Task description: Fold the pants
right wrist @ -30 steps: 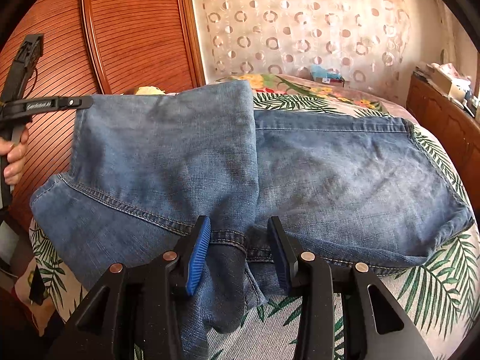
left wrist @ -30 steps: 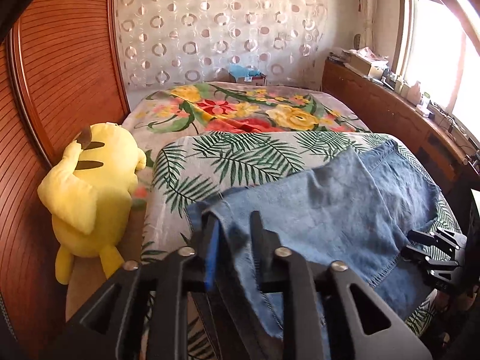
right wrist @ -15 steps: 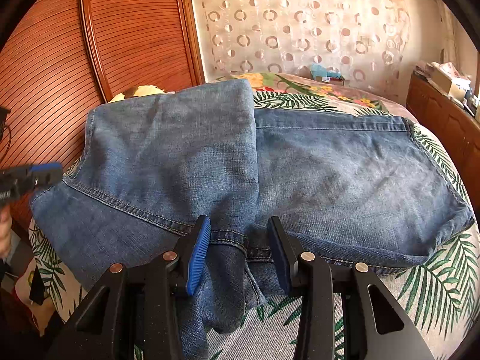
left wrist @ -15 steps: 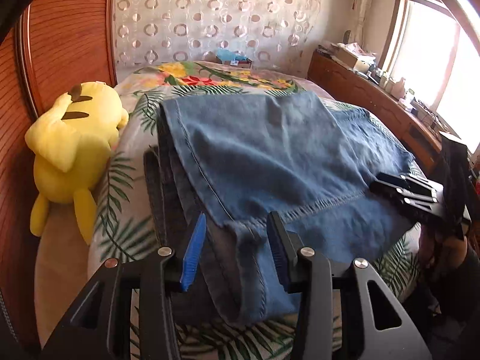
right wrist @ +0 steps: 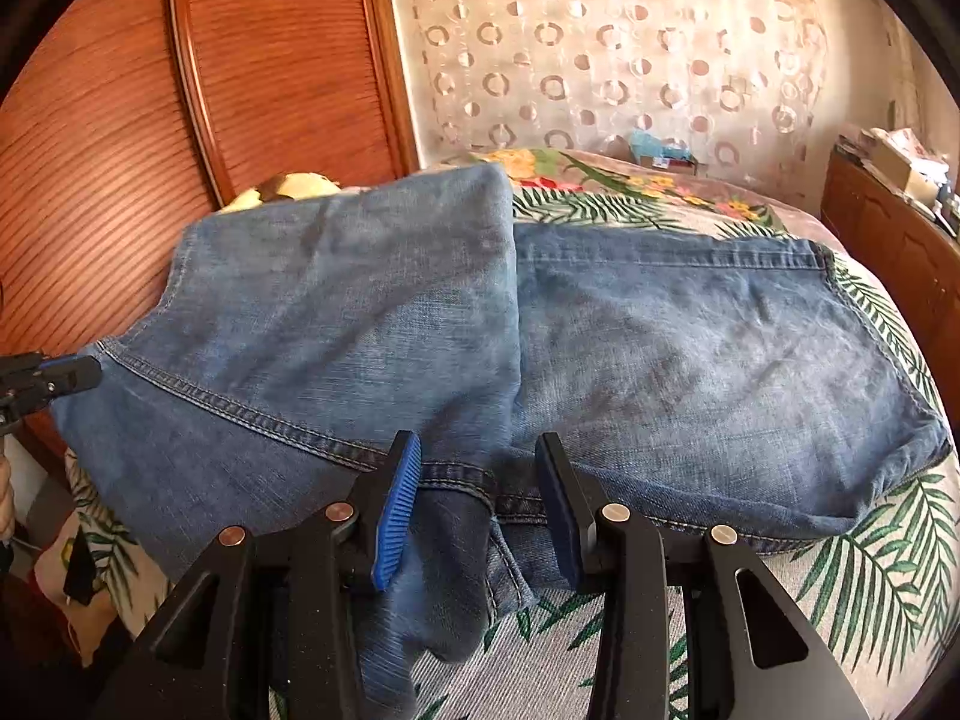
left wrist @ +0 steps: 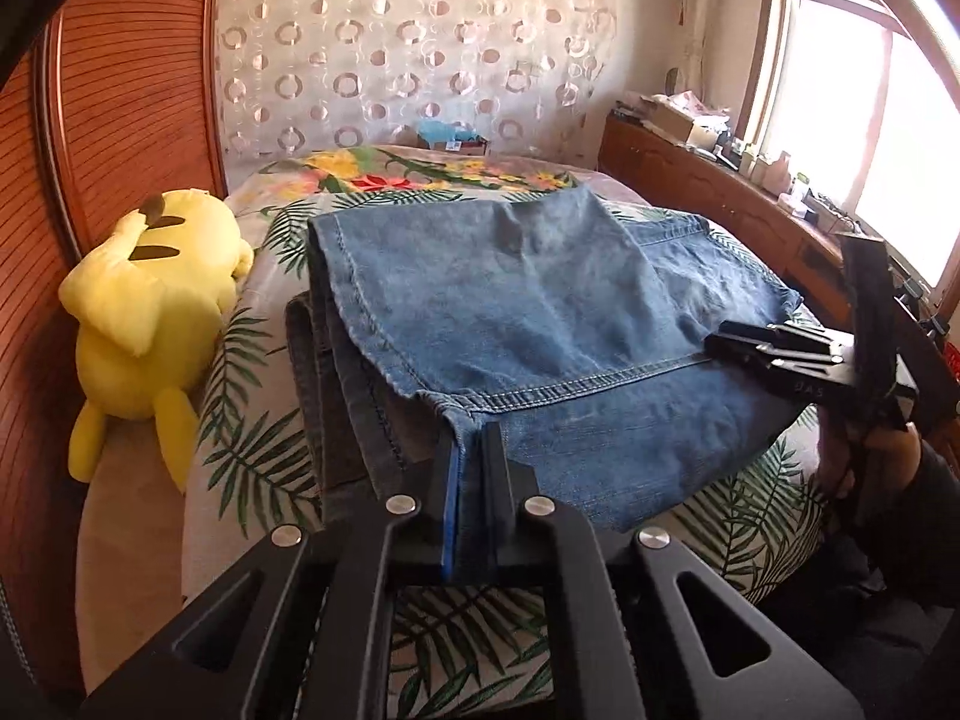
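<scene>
Blue jeans lie folded on a leaf-print bedspread, a flap doubled over the top. My left gripper is shut on the near hem seam of that flap; a thin fold of denim shows between the pads. In the right wrist view the left gripper sits at the jeans' left corner. My right gripper stands open at the waistband, with bunched denim lying between its fingers and the blue pad face bare. The right gripper rests on the jeans' right side.
A yellow plush toy lies on the bed's left side against a wooden panel. A wooden sideboard with clutter runs along the right under a window. A person's hand holds the right gripper.
The left gripper came down with the jeans flap and laid it flat, opened, then shut on the near hem. The right gripper has not moved.
</scene>
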Motion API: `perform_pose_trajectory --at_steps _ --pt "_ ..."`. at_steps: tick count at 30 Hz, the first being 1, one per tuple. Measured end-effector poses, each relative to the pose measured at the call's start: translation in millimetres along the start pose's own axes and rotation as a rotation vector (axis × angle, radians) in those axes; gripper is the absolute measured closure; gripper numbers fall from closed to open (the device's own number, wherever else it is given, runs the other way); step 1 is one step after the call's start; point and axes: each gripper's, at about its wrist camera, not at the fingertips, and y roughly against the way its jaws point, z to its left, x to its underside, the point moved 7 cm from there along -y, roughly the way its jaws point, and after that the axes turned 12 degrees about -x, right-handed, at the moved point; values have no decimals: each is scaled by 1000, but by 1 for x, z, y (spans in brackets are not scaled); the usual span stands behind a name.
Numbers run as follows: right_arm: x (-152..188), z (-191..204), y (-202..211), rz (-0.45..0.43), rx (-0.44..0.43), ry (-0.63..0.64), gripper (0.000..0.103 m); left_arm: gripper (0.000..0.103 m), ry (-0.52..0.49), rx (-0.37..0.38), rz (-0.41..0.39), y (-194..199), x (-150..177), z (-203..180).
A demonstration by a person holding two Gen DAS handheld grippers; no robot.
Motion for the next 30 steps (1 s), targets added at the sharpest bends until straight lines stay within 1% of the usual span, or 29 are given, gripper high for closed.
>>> perform_pose_trajectory --at_steps 3,5,8,10,11,14,15,16,17,18,19,21,24,26,30 --pt "-3 -5 8 -3 -5 -25 62 96 21 -20 19 -3 8 9" --pt "-5 -8 16 -15 -10 -40 62 96 36 -21 29 -5 10 12" --pt "-8 -10 26 -26 3 -28 62 95 41 -31 30 -4 8 13" --pt "-8 -14 32 -30 24 -15 62 88 38 -38 28 -2 5 12" --pt "-8 -16 35 -33 33 -12 62 86 38 -41 22 -1 2 11" --pt "-6 -22 45 -40 51 -8 62 71 40 -42 -3 5 -6 10" --pt "-6 -24 48 -42 62 -6 62 59 38 -44 -12 6 -8 9" --pt "-5 -27 53 -44 72 -5 62 54 37 -45 -20 7 -11 8" --pt "-3 -30 56 -45 84 -6 62 51 35 -48 -24 7 -14 7" --pt "0 -33 62 -47 95 -10 62 42 31 -52 -25 7 -17 5" --pt "2 -36 66 -49 104 -18 62 31 27 -56 -29 6 -19 4" --pt "4 -46 73 -56 121 -39 62 23 25 -53 -44 5 -24 0" --pt "8 -62 85 -66 150 -69 61 23 13 -39 -49 1 -32 -11" --pt "10 -72 92 -66 166 -88 56 23 6 -38 -56 -2 -36 -18" --pt "16 -91 105 -71 210 -132 55 23 -18 -25 -59 -7 -41 -36"
